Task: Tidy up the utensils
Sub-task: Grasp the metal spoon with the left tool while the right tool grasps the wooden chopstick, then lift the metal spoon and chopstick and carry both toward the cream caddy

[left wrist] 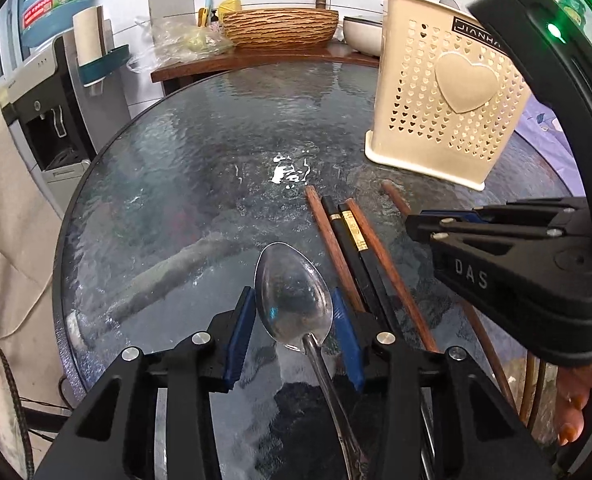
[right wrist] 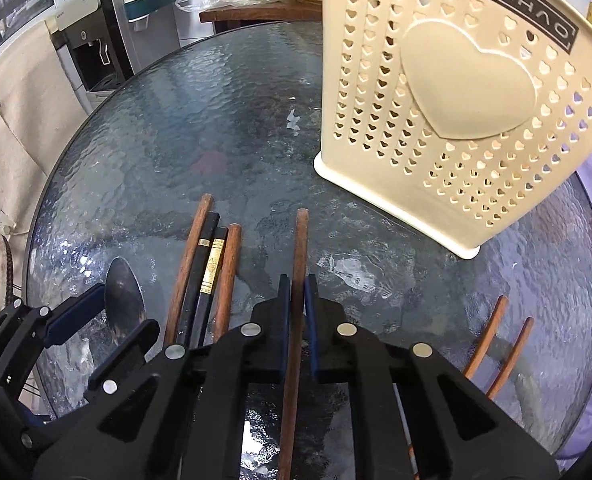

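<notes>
Textured round glass table (left wrist: 199, 152) beside a water dispenser (left wrist: 51, 120), tiled wall behind. Left wrist view: left gripper (left wrist: 293, 322) brackets the spoon (left wrist: 291, 296) bowl near the table's near edge, jaws part-closed; pad contact is probably made on one side only, so centre before squeezing. Holder (left wrist: 448, 92) stands toward the far right edge. Right wrist view: right gripper (right wrist: 298, 320) is clamped on a brown chopstick (right wrist: 300, 248); lift level, then tip into the holder. Loose chopsticks (right wrist: 207, 272) lie alongside.
</notes>
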